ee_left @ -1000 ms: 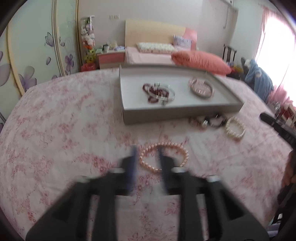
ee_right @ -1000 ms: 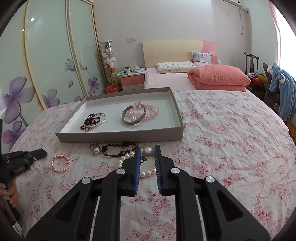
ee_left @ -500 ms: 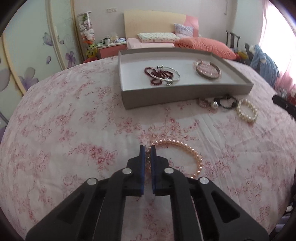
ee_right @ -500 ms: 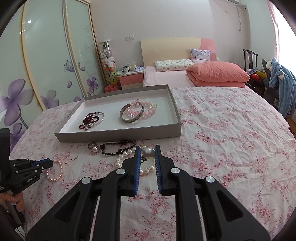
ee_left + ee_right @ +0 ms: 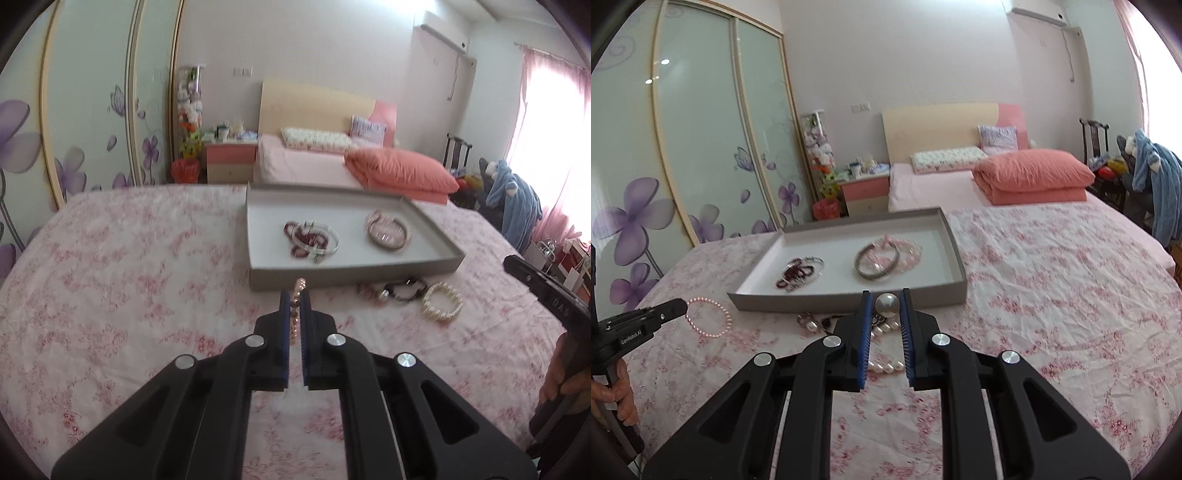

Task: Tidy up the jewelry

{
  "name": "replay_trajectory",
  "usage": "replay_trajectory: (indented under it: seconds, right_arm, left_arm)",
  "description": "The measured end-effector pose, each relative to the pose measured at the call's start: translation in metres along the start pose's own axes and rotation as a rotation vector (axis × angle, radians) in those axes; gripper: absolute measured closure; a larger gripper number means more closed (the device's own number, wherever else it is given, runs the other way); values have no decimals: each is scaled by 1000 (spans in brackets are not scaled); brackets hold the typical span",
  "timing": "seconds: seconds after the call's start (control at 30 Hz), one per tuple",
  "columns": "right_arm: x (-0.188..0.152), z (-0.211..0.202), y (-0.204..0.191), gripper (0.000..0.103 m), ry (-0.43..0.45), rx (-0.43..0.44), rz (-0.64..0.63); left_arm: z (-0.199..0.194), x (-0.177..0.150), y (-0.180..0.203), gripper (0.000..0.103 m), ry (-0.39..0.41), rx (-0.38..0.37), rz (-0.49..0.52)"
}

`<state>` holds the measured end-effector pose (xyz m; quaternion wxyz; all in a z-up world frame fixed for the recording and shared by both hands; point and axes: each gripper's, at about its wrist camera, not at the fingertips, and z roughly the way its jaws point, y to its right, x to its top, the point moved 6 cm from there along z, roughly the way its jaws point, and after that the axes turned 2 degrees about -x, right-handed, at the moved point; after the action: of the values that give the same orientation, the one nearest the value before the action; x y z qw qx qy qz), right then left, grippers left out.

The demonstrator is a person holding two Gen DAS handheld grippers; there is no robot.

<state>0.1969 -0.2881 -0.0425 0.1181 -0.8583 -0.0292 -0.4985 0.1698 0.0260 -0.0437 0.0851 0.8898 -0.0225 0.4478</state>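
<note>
My left gripper [image 5: 294, 295] is shut on a pink pearl bracelet [image 5: 297, 291] and holds it above the flowered bedspread, in front of the grey tray [image 5: 354, 273]. In the right wrist view the bracelet [image 5: 710, 316] hangs from the left gripper's tip [image 5: 677, 306]. My right gripper [image 5: 885, 301] is shut on a large silver-white pearl [image 5: 886, 304], above a white pearl bracelet [image 5: 884, 365]. The tray [image 5: 849, 301] holds a dark red bead string with a silver bangle [image 5: 799, 271] and a grey bangle over pink beads [image 5: 882, 258].
Loose on the bedspread before the tray lie a black bead bracelet [image 5: 404, 288], a white pearl bracelet [image 5: 442, 306] and a small piece [image 5: 365, 290]. Behind are a bed with an orange folded quilt [image 5: 1032, 177], a nightstand [image 5: 866, 192] and a sliding wardrobe [image 5: 683, 147].
My left gripper closed on the pink pearl bracelet and lifted it off the bedspread toward the tray. My right gripper kept its hold on the large pearl and shifted slightly forward.
</note>
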Motion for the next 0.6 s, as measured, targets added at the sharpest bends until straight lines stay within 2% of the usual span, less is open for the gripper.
replay_trajectory:
  seconds: [0.23, 0.6]
  right_arm:
    - [10, -6, -22, 87, 49, 26, -38]
    - [32, -5, -43, 87, 104, 29, -102]
  left_arm:
    - [-20, 18, 24, 97, 106, 33, 45]
    - [-14, 41, 44, 97, 159, 86, 68]
